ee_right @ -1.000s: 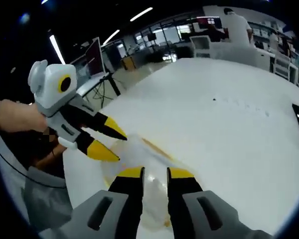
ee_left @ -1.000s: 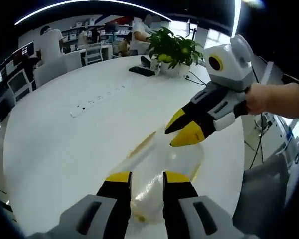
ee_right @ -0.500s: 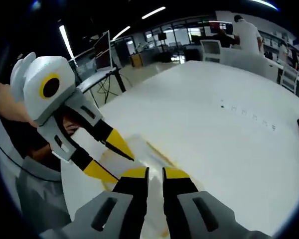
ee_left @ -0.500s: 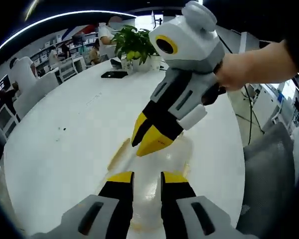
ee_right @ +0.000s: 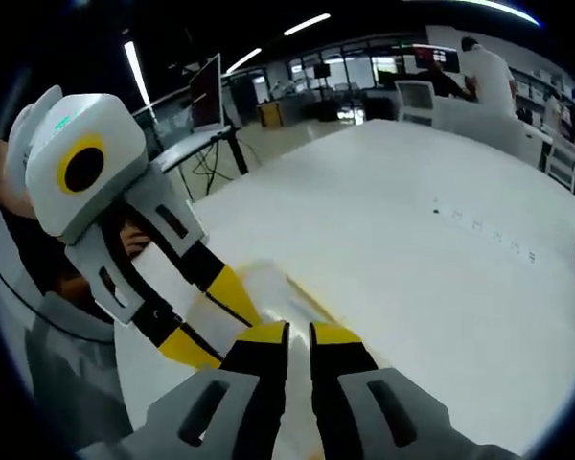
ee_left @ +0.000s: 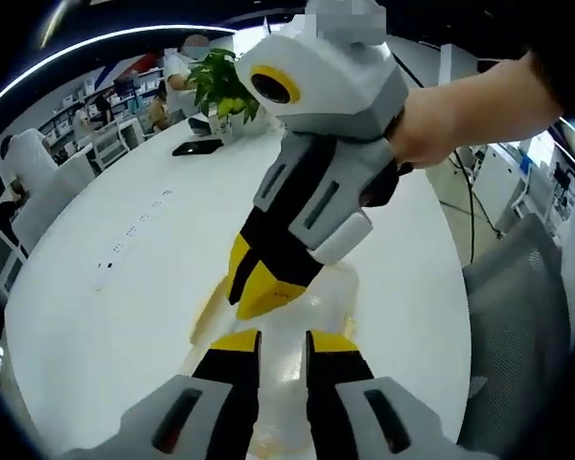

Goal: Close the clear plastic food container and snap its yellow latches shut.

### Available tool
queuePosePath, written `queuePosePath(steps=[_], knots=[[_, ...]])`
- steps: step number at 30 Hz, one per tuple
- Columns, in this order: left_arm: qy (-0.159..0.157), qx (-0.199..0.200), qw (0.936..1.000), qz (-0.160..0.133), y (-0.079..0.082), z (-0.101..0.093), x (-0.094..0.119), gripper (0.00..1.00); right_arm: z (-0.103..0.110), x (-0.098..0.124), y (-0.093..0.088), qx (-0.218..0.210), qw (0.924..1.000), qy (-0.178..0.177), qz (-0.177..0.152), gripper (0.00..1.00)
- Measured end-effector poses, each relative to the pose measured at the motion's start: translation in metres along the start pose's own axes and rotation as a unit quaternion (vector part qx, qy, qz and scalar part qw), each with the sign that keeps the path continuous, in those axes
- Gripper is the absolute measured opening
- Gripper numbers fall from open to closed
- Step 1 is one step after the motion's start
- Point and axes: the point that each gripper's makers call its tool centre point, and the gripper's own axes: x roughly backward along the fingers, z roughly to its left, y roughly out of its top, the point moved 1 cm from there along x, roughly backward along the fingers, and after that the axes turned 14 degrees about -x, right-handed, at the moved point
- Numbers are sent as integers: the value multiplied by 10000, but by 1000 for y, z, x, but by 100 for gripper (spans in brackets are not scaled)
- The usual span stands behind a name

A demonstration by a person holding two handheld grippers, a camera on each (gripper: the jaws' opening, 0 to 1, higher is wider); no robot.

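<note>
Task status, as judged: both the left hand-held gripper (ee_left: 271, 343) and right hand-held gripper (ee_right: 298, 335), jaws narrow, bear on the clear container (ee_left: 328, 297) at lower centre of the bench (ee_left: 125, 287); latch closure cannot be confirmed.

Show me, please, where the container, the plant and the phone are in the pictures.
container (ee_left: 337, 299): left gripper view, on its clear lid, right of the grippers.
plant (ee_left: 214, 79): left gripper view, on its green leaves at the table's far end.
phone (ee_left: 195, 147): left gripper view, on its dark flat face near the plant.
</note>
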Motion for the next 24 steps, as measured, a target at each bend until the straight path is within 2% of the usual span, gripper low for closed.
queuePosePath(steps=[16, 24], knots=[[-63, -12, 10000, -37, 1, -8, 0, 10, 2, -4, 5, 22, 10000, 10, -34, 6], [-167, -367, 9992, 0, 2, -22, -1, 11, 0, -5, 7, 88, 10000, -14, -35, 7]])
